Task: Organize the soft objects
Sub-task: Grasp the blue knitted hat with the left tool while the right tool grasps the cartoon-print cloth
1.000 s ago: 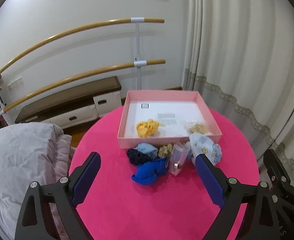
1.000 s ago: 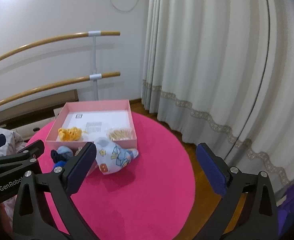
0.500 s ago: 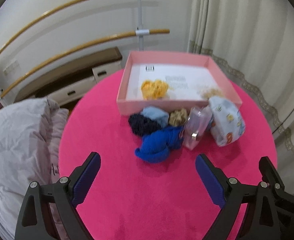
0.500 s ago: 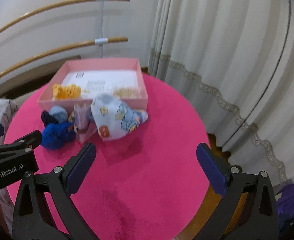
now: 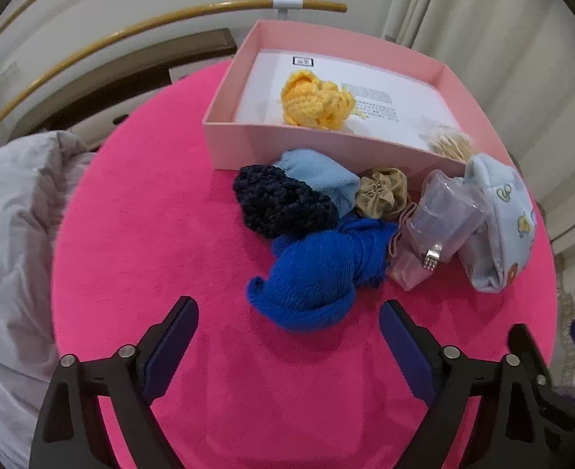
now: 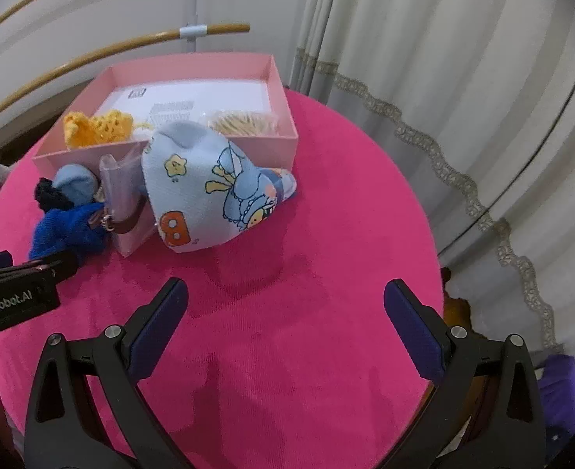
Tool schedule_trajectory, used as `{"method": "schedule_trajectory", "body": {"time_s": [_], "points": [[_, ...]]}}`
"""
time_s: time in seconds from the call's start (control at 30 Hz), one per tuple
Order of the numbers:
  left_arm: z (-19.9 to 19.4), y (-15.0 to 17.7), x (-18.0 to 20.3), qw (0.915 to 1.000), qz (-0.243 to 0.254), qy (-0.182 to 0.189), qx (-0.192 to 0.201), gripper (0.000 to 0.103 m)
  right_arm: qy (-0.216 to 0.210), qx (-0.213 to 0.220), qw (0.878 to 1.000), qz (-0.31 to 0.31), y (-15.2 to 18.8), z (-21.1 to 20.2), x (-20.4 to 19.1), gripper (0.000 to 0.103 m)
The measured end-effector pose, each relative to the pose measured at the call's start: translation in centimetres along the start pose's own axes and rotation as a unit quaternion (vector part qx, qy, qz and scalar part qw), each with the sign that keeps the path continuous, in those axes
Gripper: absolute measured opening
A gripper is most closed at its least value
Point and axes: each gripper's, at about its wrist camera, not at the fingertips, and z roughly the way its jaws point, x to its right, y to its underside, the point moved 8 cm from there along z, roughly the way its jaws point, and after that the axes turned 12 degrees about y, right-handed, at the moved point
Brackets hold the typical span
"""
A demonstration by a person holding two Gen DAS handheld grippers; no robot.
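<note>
A heap of soft items lies on the round pink table (image 5: 138, 258) in front of a pink box (image 5: 318, 148): a bright blue knit (image 5: 318, 269), a dark navy knit (image 5: 279, 203), a light blue cloth (image 5: 318, 176), a tan scrunchie (image 5: 381, 193), a clear pouch (image 5: 439, 219) and a cartoon-print cloth (image 6: 205, 191). A yellow knit (image 5: 314, 99) lies inside the box. My left gripper (image 5: 289, 332) hovers just short of the blue knit, its jaws closing with nothing between them. My right gripper (image 6: 285, 312) is open over bare table, near the cartoon cloth.
A packet of tan sticks (image 6: 244, 121) lies in the box's right corner. Grey bedding (image 5: 9, 234) is at the table's left. Wooden wall rails (image 5: 170, 19) and a low cabinet stand behind. Curtains (image 6: 463, 97) hang at the right, past the table's edge.
Both grippers have sunk toward the table and tilted downward; the heap and the box now look much nearer. The left jaws stand slightly narrower. Nothing was picked up.
</note>
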Motion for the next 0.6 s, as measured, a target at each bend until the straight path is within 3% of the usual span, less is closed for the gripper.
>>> {"method": "schedule_trajectory", "body": {"time_s": [0.13, 0.2, 0.23, 0.3, 0.6], "points": [[1.9, -0.2, -0.2, 0.9996, -0.002, 0.023, -0.014, 0.074, -0.002, -0.013, 1.000, -0.008, -0.2, 1.2, -0.5, 0.100], [2.6, -0.1, -0.2, 0.9993, -0.002, 0.029, -0.025, 0.057, -0.005, -0.018, 1.000, -0.009, -0.3, 1.7, -0.8, 0.100], [2.8, -0.2, -0.2, 0.9995, 0.003, 0.019, -0.025, 0.056, -0.005, -0.019, 1.000, -0.009, -0.3, 1.9, -0.8, 0.100], [3.0, -0.5, -0.1, 0.9997, 0.017, 0.001, -0.016, 0.041, -0.006, -0.022, 1.000, -0.011, -0.5, 2.3, -1.0, 0.100], [3.3, -0.4, 0.9, 0.9992, 0.040, -0.004, -0.004, 0.033, -0.008, -0.021, 1.000, -0.015, -1.0, 2.4, -1.1, 0.100]]}}
